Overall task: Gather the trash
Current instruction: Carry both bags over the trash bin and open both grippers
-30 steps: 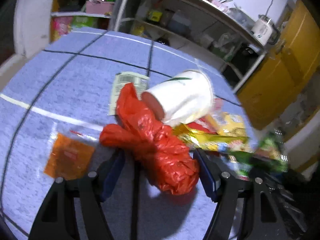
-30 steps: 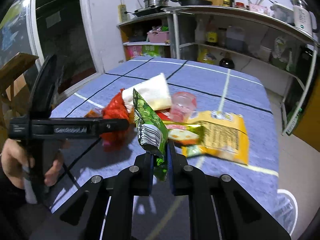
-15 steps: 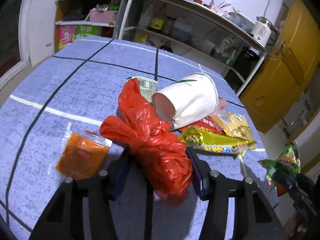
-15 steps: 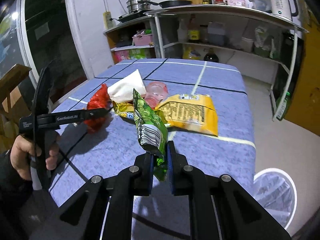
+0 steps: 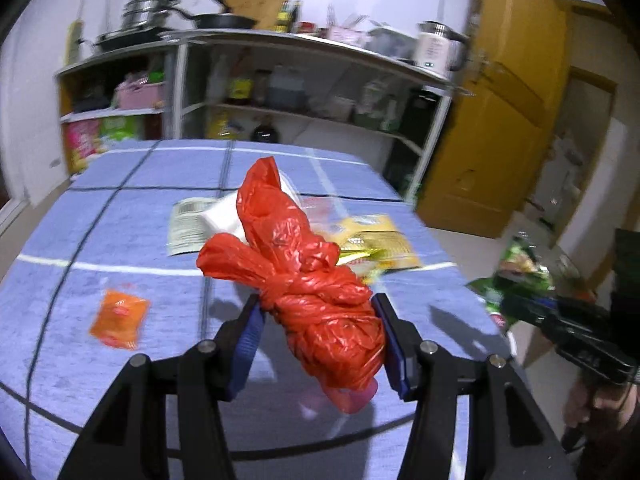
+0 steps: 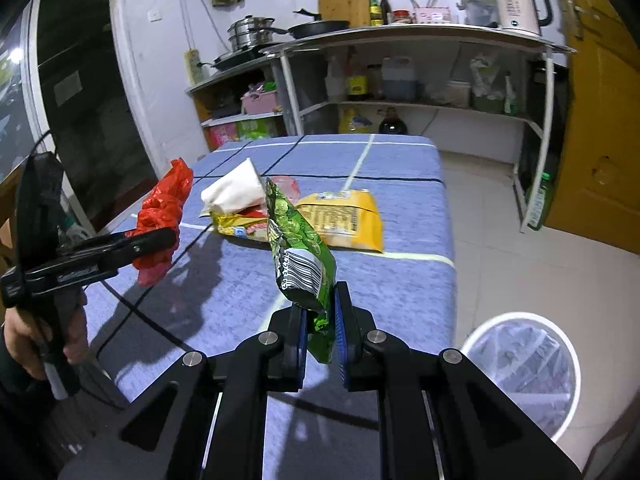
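Left wrist view: jaws now hold the red bag (image 5: 316, 292) lifted; right jaws still clamp the green packet (image 6: 302, 256).

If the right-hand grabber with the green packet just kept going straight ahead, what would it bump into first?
Probably the trash pile on the table: the right gripper, shut on the green packet, points over the cloth toward the yellow snack bag and the wrappers beside it. Depth is unclear, so it might pass above them.

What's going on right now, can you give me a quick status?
Left gripper shut on red plastic bag, lifted off table. Right gripper shut on green snack wrapper. White-lined bin on the floor at right, nothing blocking.
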The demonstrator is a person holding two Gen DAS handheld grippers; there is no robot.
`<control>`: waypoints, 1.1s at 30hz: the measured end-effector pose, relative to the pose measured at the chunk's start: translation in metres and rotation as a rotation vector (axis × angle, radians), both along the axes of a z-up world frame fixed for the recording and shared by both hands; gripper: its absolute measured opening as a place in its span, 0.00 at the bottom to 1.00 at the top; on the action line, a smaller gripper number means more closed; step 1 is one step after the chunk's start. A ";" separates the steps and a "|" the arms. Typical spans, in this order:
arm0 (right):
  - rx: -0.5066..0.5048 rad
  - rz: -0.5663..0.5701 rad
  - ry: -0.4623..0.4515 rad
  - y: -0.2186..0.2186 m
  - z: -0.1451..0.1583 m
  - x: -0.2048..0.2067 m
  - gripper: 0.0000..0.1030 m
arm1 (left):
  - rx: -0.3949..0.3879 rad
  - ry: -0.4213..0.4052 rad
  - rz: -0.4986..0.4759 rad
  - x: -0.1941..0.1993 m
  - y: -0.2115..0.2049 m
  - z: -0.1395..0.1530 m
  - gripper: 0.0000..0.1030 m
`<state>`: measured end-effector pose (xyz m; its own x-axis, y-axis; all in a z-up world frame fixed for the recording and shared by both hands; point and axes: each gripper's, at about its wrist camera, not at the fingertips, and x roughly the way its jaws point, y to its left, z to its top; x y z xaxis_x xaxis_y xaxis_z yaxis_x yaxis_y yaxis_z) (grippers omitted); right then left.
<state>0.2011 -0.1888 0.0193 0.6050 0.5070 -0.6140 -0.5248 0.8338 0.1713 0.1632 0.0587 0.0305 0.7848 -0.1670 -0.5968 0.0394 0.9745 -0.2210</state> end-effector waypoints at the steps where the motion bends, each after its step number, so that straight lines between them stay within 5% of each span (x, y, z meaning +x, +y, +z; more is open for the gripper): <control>1: 0.002 -0.010 -0.001 -0.005 0.000 -0.002 0.12 | -0.002 -0.003 -0.018 0.001 -0.007 0.002 0.55; 20: 0.035 -0.295 0.013 -0.136 -0.012 -0.007 0.12 | -0.020 0.006 -0.368 0.052 -0.170 0.005 0.55; 33: 0.014 -0.436 0.126 -0.199 -0.059 0.021 0.12 | -0.013 0.186 -0.519 0.095 -0.274 -0.034 0.55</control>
<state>0.2218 -0.3879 -0.0402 0.6846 0.2302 -0.6916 -0.0991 0.9694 0.2246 0.2578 -0.2155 -0.0034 0.4787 -0.5121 -0.7131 0.4733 0.8346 -0.2816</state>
